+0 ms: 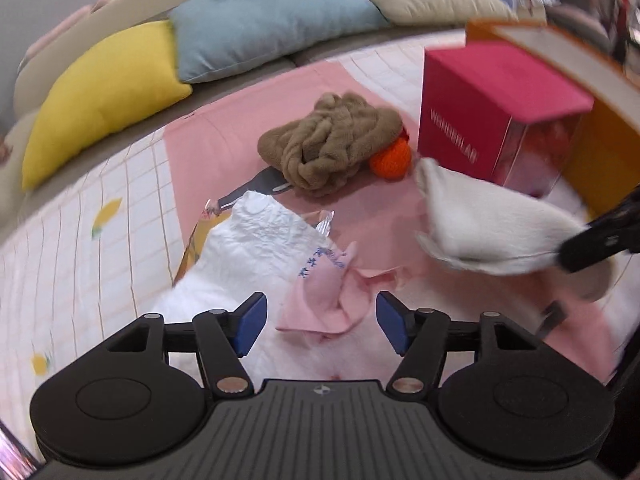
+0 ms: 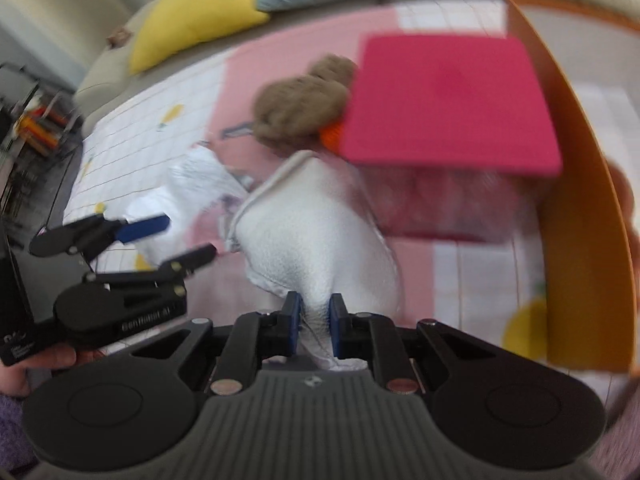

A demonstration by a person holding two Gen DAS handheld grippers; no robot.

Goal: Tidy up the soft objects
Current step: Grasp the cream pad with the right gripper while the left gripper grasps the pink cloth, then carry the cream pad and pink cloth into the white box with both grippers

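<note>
My right gripper (image 2: 314,320) is shut on a white fluffy cloth (image 2: 316,236) and holds it in the air; the cloth also shows in the left wrist view (image 1: 488,228), at the right. My left gripper (image 1: 322,322) is open and empty, just above a crumpled pink cloth (image 1: 328,300); it also shows in the right wrist view (image 2: 176,240), at the left. A brown knotted plush (image 1: 332,144) lies farther back on the pink mat (image 1: 224,144), with an orange yarn ball (image 1: 392,160) beside it.
A crumpled white plastic bag (image 1: 260,236) lies left of the pink cloth. A magenta box (image 1: 492,112) stands at the right, inside an orange open bin (image 2: 580,240). Yellow (image 1: 104,96) and blue (image 1: 272,20) cushions lean on the sofa behind.
</note>
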